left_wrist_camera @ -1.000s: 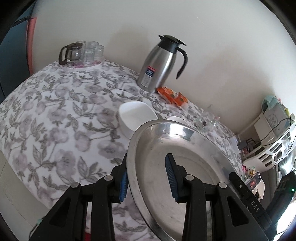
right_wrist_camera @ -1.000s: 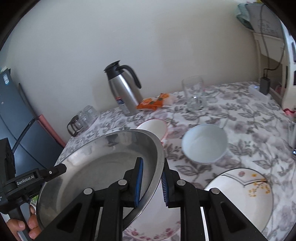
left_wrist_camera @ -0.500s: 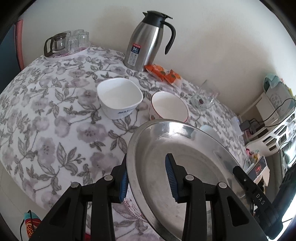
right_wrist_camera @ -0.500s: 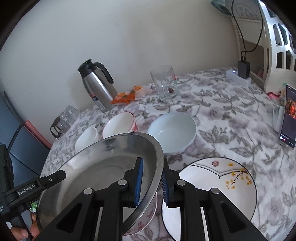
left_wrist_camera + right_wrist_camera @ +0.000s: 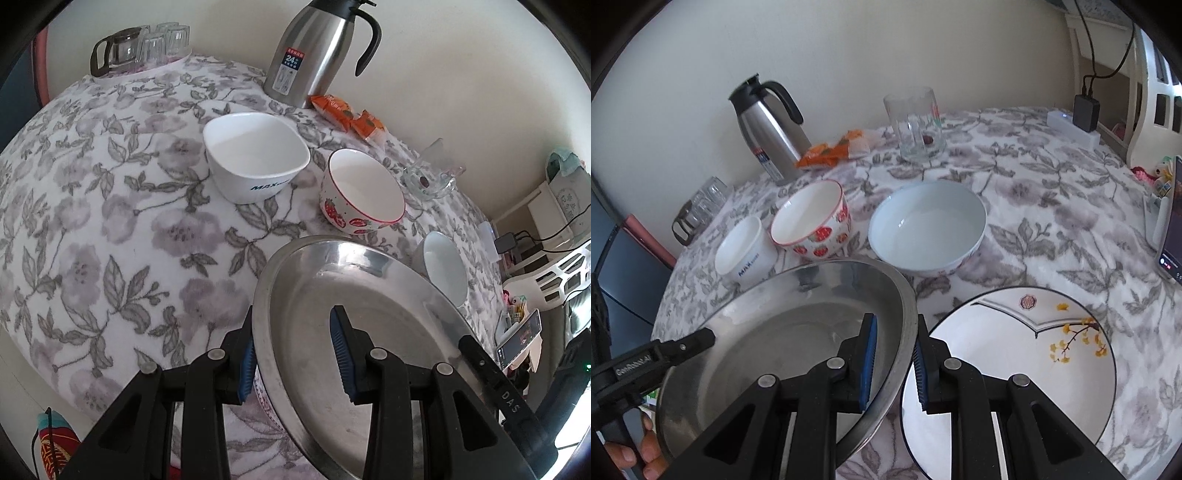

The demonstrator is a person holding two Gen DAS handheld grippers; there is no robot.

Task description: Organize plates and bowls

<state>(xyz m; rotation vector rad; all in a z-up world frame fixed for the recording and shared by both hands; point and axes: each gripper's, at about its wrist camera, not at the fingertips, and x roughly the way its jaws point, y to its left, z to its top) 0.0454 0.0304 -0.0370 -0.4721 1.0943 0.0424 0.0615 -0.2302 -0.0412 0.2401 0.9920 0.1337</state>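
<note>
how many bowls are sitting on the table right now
3. The white square bowl sits farthest left, the strawberry bowl beside it, and the pale blue bowl to the right, behind the flowered plate. The steel dish could hide more.

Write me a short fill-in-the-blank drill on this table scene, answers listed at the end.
1. Both tongs, the left tongs and the right tongs, grip the rim of the same ____ plate.
2. The bowl between the two plain ones is painted with ____.
3. The white plate with yellow flowers has a ____ rim line.
4. The orange packet lies beside the steel ____.

Missing words: metal; strawberries; dark; jug
</note>
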